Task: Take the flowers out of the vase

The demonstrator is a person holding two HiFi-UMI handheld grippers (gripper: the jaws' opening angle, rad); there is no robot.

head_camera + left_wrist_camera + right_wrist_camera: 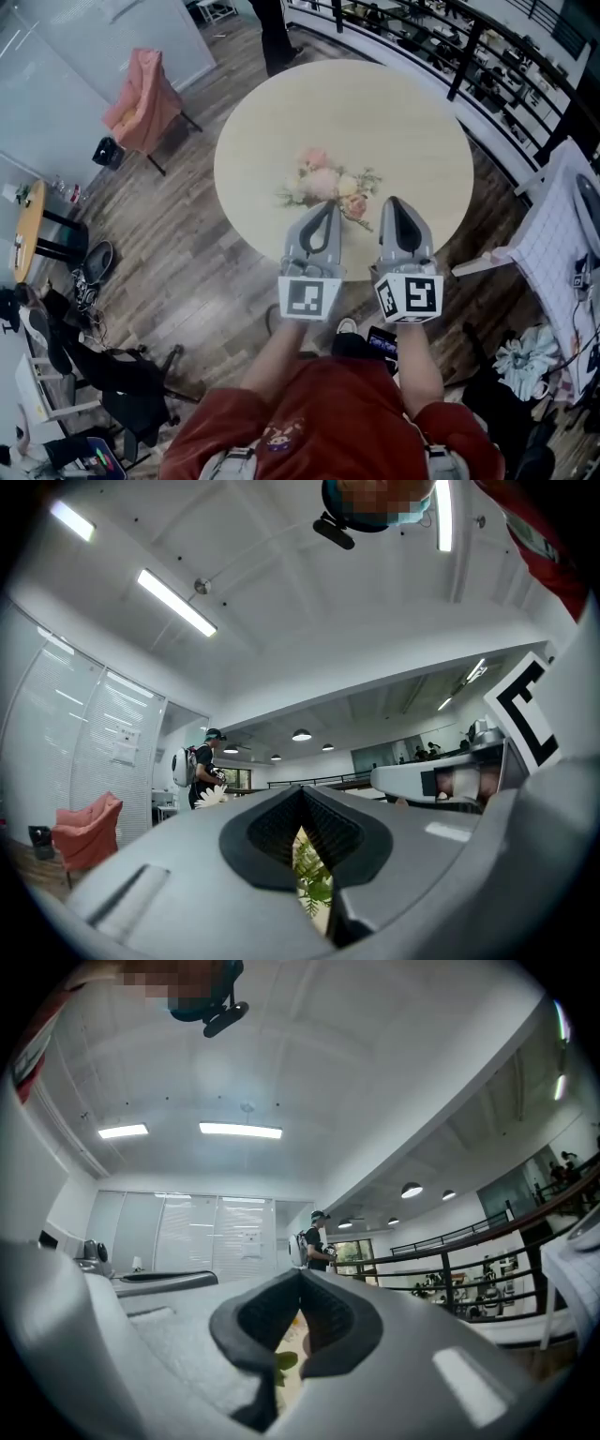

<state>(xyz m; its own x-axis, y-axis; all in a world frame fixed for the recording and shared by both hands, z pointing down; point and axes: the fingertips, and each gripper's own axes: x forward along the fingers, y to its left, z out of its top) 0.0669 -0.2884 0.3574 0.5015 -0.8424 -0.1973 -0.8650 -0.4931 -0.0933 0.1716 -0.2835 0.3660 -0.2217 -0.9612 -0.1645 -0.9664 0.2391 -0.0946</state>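
A bunch of pink, cream and white flowers point(328, 183) with green fern stands in the middle of the round pale table point(281, 122). The blooms hide the vase from above. My left gripper point(325, 206) and right gripper point(393, 202) are side by side over the table's near edge, pointing at the flowers and a short way from them. Both have their jaw tips together and hold nothing. In the left gripper view, fern point(311, 878) shows through the slit below the left gripper's point(302, 794) closed tips. In the right gripper view, a green leaf point(284, 1361) shows below the right gripper's point(300, 1277) closed tips.
A chair draped in pink cloth point(141, 98) stands to the table's far left. A black railing point(469, 56) curves behind the table. A white table point(562, 234) is at the right. A person with a backpack point(199, 766) stands far behind. Dark chairs point(103, 366) crowd the lower left.
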